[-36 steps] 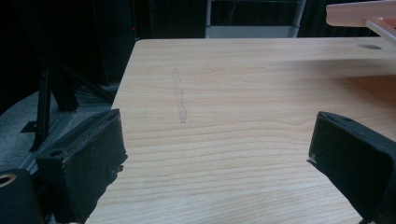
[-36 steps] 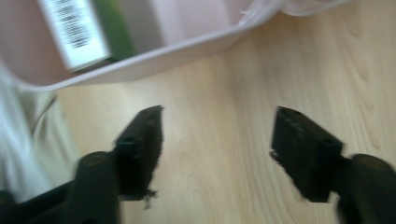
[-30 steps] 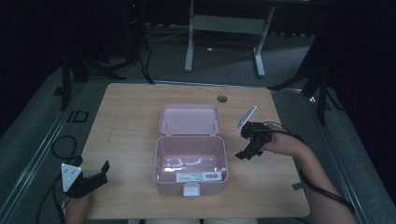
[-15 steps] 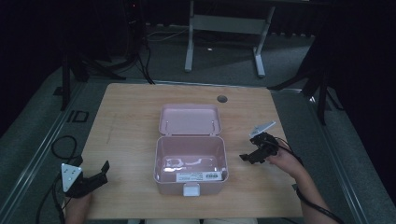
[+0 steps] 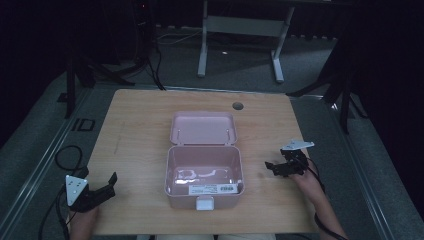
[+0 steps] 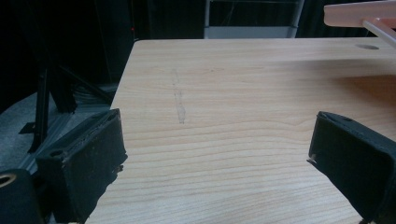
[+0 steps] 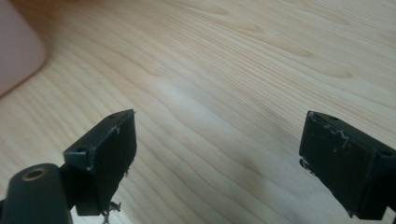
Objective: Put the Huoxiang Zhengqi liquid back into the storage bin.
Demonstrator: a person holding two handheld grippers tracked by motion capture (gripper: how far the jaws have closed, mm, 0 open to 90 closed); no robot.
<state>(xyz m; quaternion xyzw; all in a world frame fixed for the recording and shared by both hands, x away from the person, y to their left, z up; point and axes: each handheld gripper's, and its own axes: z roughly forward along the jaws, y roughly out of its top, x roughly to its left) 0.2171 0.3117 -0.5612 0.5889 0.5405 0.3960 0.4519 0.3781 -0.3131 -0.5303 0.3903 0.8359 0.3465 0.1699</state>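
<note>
Near the front left corner of the pale wooden table [image 5: 135,125], the left gripper [image 5: 102,187] rests with jaws spread wide and empty, bare wood ahead of it. Its own view shows a faint pencil-like scratch [image 6: 180,109]. At centre sits the pink plastic box [image 5: 205,175], hinged lid laid back, holding white labelled packets [image 5: 212,189]. Just right of it, the right gripper [image 5: 276,167] gapes empty over bare boards.

Right gripper [image 7: 219,154] with two black jaws spread wide, pale wooden table [image 7: 243,60] beneath, pink plastic box corner [image 7: 16,46] upper left
</note>
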